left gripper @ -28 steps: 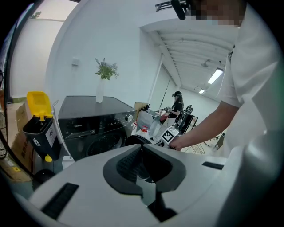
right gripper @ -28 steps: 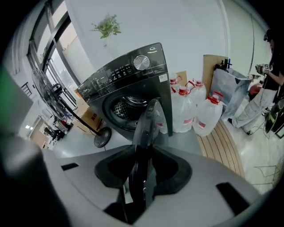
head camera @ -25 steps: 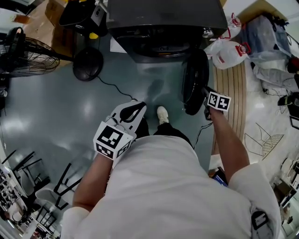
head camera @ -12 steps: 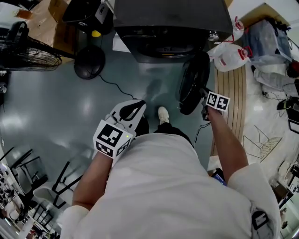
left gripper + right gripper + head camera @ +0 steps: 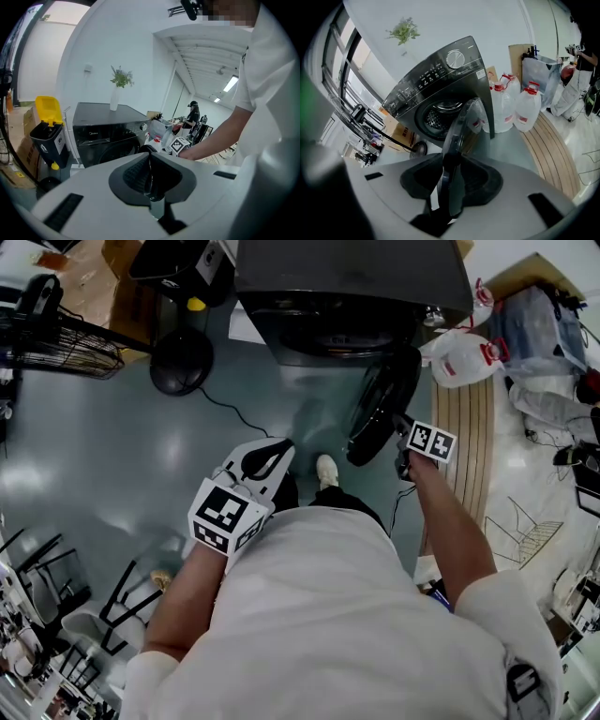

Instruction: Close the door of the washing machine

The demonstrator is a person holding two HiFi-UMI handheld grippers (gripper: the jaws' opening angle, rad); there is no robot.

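The door (image 5: 380, 404) of the washing machine (image 5: 352, 282) stands partly open at the upper right of the head view, hinged at the right of the drum opening (image 5: 439, 119) and seen almost edge-on. Its free edge slants toward the lower left. The right gripper (image 5: 403, 432) is clamped on that free edge, and in the right gripper view the dark rim runs up between the two pads with the jaws pressed on either side of it. Compared with a second ago, the door's lower end has swung leftward, toward the front of the machine, and the right gripper has gone left and slightly up with it. The left gripper (image 5: 279, 451) sits near the frame's centre-left over the grey floor (image 5: 122, 456), well apart from the door and in much the same spot as before. Its jaws are closed together with nothing between them, as the left gripper view shows. Just below the door a white shoe (image 5: 325, 470) stands on the floor. To the right of the machine are white water jugs (image 5: 459, 357) with red caps, beside a slatted wooden platform (image 5: 464, 427). At the upper left lies a floor fan (image 5: 56, 334). The left gripper view also shows a yellow-lidded bin (image 5: 47, 126) left of the machine and a vase (image 5: 115, 98) with greenery on top of it.
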